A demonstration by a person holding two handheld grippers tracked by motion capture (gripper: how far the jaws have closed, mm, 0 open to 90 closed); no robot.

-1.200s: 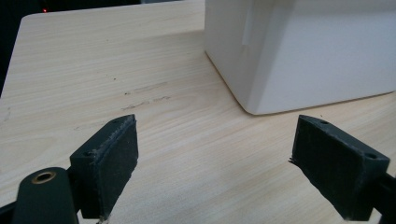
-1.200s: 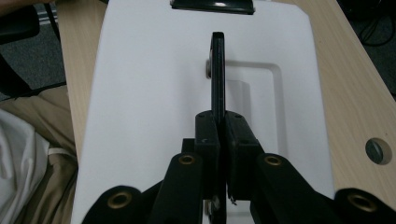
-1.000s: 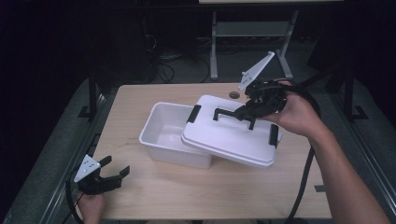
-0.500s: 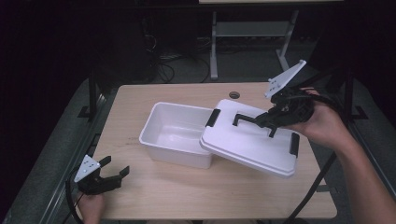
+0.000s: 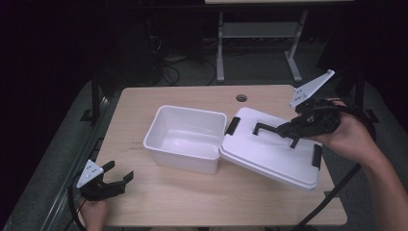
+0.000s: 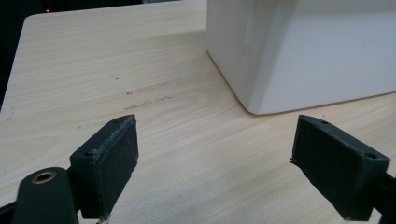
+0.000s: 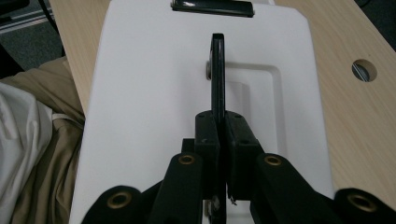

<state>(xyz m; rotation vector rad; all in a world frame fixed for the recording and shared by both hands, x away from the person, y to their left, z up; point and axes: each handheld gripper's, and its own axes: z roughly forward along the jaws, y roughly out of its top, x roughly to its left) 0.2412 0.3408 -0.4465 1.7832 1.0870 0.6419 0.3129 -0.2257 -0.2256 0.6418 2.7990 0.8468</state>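
Desk (image 5: 183,202): pale wood, held white tub (image 5: 186,137)
Right gripper (image 5: 294,129): fingers pinched lid (image 5: 272,151) handle (image 5: 269,129)
Left gripper (image 5: 111,182): fingers spread, empty

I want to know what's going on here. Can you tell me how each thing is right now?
White storage box: open, empty, upright on the table.
Lid: off the box, tilted, lifted by its black handle.
Right tool: shut on the handle.
Left tool: open, holding nothing.
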